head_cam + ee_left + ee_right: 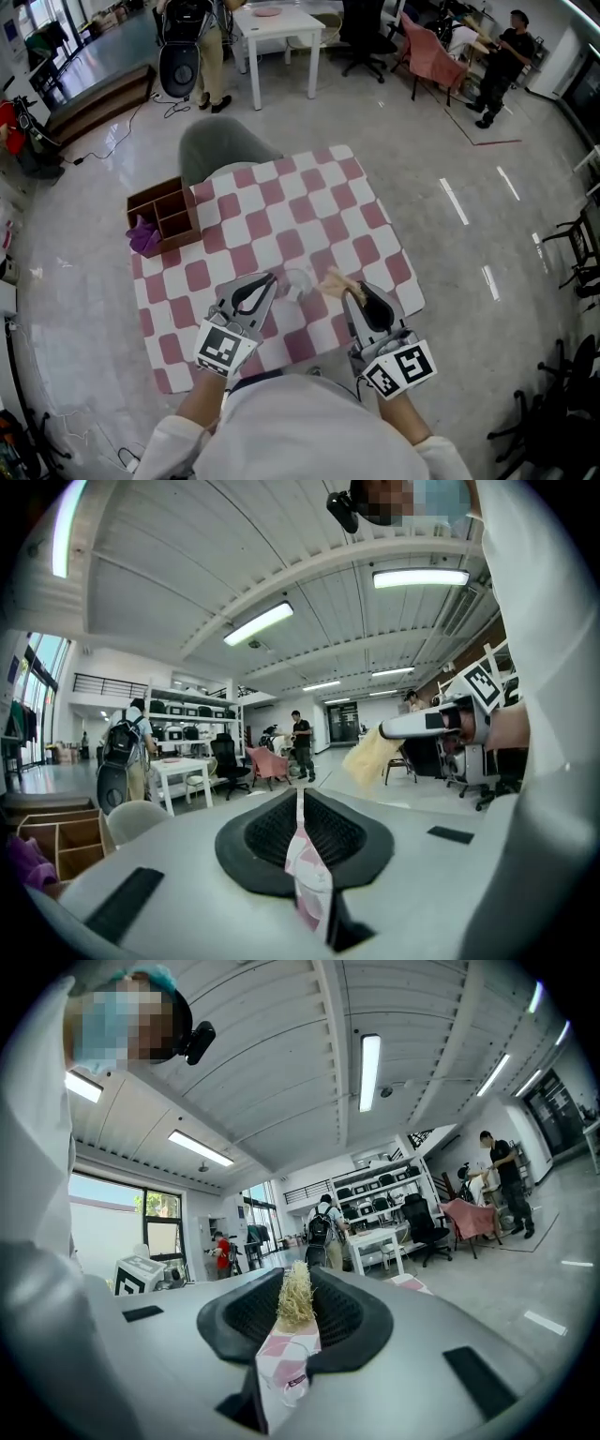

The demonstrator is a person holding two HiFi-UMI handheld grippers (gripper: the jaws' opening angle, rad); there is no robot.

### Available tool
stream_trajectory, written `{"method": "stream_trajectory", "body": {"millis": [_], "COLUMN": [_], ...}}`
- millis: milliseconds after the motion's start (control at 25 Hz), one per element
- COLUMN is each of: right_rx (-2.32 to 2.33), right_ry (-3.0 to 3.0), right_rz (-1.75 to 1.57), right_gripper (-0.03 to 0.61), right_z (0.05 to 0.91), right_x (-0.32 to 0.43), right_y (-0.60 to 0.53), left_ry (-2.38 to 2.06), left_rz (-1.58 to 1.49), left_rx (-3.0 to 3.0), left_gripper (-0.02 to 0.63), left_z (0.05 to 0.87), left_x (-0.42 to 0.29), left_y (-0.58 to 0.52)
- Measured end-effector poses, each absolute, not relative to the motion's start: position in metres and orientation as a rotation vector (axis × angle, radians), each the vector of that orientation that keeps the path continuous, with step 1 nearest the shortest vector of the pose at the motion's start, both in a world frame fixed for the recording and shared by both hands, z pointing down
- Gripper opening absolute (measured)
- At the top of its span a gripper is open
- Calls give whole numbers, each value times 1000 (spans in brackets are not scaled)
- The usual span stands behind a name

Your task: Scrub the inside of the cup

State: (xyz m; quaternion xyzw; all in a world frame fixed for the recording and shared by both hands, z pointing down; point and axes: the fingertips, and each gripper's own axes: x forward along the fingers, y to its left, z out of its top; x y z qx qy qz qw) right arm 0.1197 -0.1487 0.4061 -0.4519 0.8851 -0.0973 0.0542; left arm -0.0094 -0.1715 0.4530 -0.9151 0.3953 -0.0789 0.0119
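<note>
The cup (298, 283) is a clear one and it stands on the desk (309, 202), on the pink and white checked cloth. It seems upright, but clear material is hard to read from above. The left gripper (265, 284) is just beside the cup on its left side. Its fingers (262, 836) are clenched together with nothing between them; through the thin slit only the cloth is visible. The right gripper (349, 292) is near the cup on its right side. Its fingers are clamped on a brush (336, 280) with pale, straw-like bristles, which point towards the cup and end close to its rim, not inside it. Well apart from the cup, to the far left, a wooden box (164, 214) with compartments sits at the desk edge, with a purple cloth (142, 236) beside or in it.

In my judgement, the scrubbing itself is not begun: the tool is in hand, but the cup is free and the bristles are outside. The next move calls for the left fingers to open and take the cup by its wall, so that it cannot slide or tip. Then the brush must come over the rim and go down inside. A light clear cup may easily be pushed away if the brush arrives before it is held.
</note>
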Motion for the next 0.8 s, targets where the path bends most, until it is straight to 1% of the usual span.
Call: {"method": "stream_trajectory", "body": {"millis": [520,560,640,800], "right_rx": [-1380,-1378,-1378,-1377], "right_ry": [2727,2732,2739,2752], "right_rz": [-320,-320,-322,-327], "right_gripper": [101,101,101,101], "right_z": [417,417,418,421], "right_x": [118,117,118,116], "right_y": [-140,-139,-139,-138], "left_ry": [1207,1208,1209,1152], "left_rz": [-367,-381,-412,-447], "left_rx": [-2957,-2968,-3005,-3030], "left_gripper": [37,53,240,280], "left_z": [530,535,546,558], "left_x": [-6,-6,-5,0], "left_y": [-158,-158,-158,-155]}}
